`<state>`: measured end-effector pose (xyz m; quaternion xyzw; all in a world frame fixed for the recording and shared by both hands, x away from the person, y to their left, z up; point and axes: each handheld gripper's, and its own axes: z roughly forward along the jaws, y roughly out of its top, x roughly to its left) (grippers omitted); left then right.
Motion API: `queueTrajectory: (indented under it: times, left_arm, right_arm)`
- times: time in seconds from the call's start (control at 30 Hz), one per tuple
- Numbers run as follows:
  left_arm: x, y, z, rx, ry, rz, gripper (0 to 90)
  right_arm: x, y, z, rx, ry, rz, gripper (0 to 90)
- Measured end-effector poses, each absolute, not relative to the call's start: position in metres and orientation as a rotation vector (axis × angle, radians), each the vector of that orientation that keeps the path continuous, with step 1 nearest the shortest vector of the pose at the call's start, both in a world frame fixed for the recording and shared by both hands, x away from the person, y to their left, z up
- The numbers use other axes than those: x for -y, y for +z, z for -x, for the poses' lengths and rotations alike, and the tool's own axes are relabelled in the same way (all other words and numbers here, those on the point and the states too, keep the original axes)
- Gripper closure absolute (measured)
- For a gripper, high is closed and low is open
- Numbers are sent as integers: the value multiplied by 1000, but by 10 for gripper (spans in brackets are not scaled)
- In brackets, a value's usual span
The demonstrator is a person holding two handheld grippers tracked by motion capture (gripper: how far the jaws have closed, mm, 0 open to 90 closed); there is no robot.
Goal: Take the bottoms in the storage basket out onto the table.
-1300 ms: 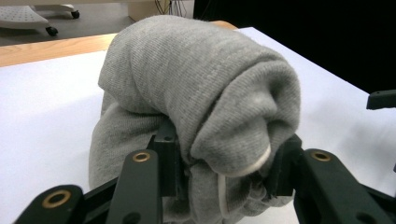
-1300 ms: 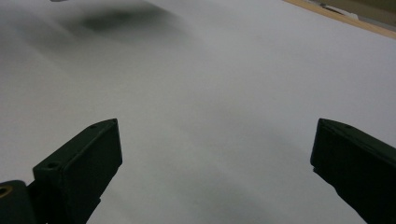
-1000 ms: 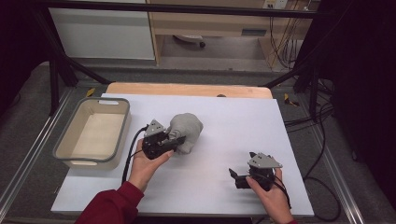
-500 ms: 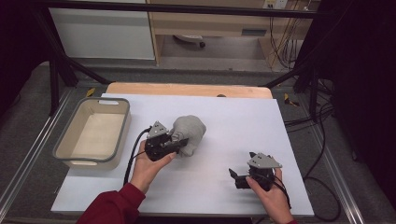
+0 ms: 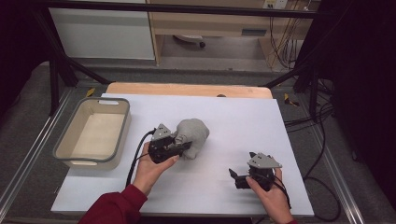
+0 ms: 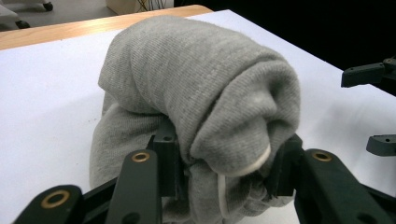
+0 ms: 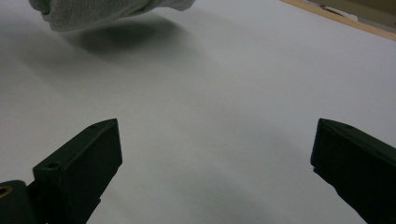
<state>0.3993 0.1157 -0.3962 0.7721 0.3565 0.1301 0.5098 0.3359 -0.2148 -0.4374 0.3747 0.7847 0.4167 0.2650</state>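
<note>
A rolled grey cloth bundle [image 5: 192, 134] sits near the middle of the white table [image 5: 243, 116]. My left gripper [image 5: 186, 143] is shut on the bundle's near end. In the left gripper view the bundle [image 6: 196, 88] bulges between the two jaws of that gripper [image 6: 224, 163], with a white cord hanging from its fold. The right gripper view has the bundle [image 7: 93, 11] at the top left, above a shadow on the table. My right gripper [image 5: 235, 178] is held open near the front right, pointing left, with nothing between the wide-apart jaws [image 7: 217, 154]. Its jaw tips also appear at the right edge of the left gripper view [image 6: 369, 109].
A shallow beige bin [image 5: 63, 144] with grey rim stands at the table's left side and looks empty. A wooden strip [image 5: 187, 88] runs along the far edge. Black frame bars and cables surround the table.
My left gripper and the grey bundle have shifted slightly to the right and toward me. The right gripper has stayed where it was, still open.
</note>
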Motion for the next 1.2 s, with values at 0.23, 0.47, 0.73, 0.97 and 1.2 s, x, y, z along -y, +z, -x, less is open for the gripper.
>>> queueTrajectory:
  times: [0.23,0.47,0.73,0.97,1.2]
  left_arm:
    - [-112,-397,-397,-852,283,-1862,562]
    - [-109,-400,-396,-853,269,-1869,562]
    - [-103,-404,-394,-841,261,-1890,560]
    - [-100,-409,-393,-850,231,-1894,559]
    - [-97,-416,-394,-846,249,-1921,556]
  right_arm:
    - [215,-437,-336,-2121,1124,-1015,24]
    - [215,-437,-336,-2121,1125,-1012,24]
    - [215,-437,-336,-2120,1124,-1012,24]
    - [214,-438,-336,-2124,1114,-1008,23]
    - [214,-438,-336,-2122,1117,-1013,23]
